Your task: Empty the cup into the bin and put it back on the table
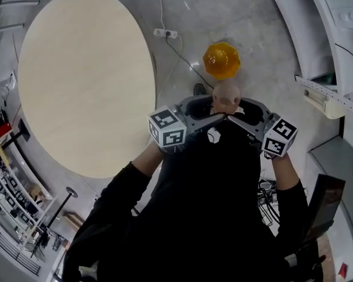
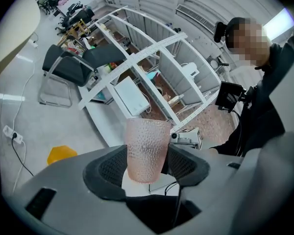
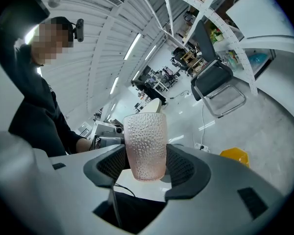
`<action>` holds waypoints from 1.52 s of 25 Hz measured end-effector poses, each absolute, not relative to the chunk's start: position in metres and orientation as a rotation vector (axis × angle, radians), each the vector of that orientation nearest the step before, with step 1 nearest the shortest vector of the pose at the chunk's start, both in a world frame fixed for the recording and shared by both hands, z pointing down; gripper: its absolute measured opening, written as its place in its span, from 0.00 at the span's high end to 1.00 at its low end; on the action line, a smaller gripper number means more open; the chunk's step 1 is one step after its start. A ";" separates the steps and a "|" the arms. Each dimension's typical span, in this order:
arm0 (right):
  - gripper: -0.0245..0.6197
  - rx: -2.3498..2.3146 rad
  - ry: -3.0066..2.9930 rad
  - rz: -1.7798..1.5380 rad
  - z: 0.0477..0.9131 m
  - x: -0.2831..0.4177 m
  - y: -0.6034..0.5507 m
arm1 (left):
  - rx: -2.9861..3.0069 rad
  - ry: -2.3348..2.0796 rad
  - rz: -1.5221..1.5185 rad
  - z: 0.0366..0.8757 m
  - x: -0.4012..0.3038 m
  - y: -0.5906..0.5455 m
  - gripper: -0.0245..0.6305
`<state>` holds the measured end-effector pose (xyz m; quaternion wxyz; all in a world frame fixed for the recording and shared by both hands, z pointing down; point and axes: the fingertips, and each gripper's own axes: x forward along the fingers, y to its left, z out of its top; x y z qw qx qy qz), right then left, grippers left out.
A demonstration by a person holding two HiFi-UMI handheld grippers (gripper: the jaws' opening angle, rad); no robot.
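Note:
A pink dimpled plastic cup (image 1: 226, 95) hangs in front of the person's chest, over the floor, held from both sides. My left gripper (image 1: 212, 107) is shut on the cup (image 2: 146, 150), whose body is pinched between the dark pads. My right gripper (image 1: 242, 107) is shut on the same cup (image 3: 146, 146) from the opposite side. An orange bin (image 1: 222, 60) stands on the floor just beyond the cup; it shows small in the left gripper view as the bin (image 2: 61, 154) and in the right gripper view as the bin (image 3: 233, 154). The round pale table (image 1: 85, 78) lies to the left.
A white power strip (image 1: 165, 33) and its cable lie on the floor between table and bin. White shelving (image 2: 152, 72) and a black chair (image 2: 63, 67) stand behind. A white cabinet edge (image 1: 326, 98) runs along the right.

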<state>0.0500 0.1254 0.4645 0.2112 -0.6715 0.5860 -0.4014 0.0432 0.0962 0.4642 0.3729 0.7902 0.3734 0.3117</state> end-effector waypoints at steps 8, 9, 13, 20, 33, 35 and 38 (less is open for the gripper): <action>0.55 -1.828 1.547 -1.146 0.524 0.094 0.125 | 2.002 0.948 0.851 0.522 0.089 0.096 0.54; 0.55 -1.814 1.530 -1.146 0.530 0.098 0.129 | 2.003 0.943 0.862 0.528 0.094 0.099 0.54; 0.55 -1.764 1.516 -1.161 0.554 0.118 0.138 | 2.002 0.881 0.877 0.551 0.113 0.108 0.54; 0.55 -1.701 1.574 -1.238 0.609 0.139 0.148 | 1.968 0.773 0.895 0.607 0.131 0.119 0.54; 0.55 -1.563 1.586 -1.408 0.743 0.116 0.143 | 1.883 0.686 0.995 0.740 0.108 0.116 0.54; 0.55 -1.546 1.566 -1.425 0.762 0.115 0.141 | 1.870 0.675 1.009 0.760 0.107 0.113 0.54; 0.55 -1.526 1.520 -1.443 0.789 0.113 0.139 | 1.848 0.655 1.019 0.786 0.105 0.111 0.54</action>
